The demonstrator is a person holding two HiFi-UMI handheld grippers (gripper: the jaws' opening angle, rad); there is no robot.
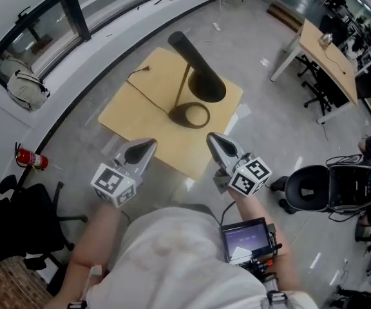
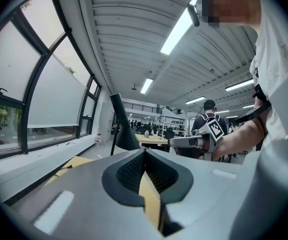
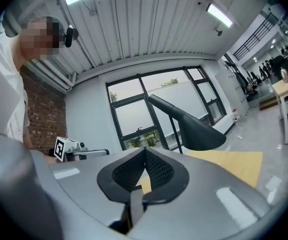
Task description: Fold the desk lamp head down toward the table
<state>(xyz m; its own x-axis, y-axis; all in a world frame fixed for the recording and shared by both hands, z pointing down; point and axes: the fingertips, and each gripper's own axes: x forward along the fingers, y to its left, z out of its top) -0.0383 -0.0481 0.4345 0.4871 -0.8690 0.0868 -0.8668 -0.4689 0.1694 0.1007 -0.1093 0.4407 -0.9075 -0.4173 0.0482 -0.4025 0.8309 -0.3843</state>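
The desk lamp (image 1: pixel 195 69) stands on the small yellow bench (image 1: pixel 134 108), its dark head raised above the ring base. The left gripper (image 1: pixel 148 145) and right gripper (image 1: pixel 212 138) hover at the near edge, clear of the lamp — fingers pressed together, holding nothing.

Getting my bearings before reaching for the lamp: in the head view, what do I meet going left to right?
Fire extinguisher → left gripper → lamp base → right gripper → far desk.
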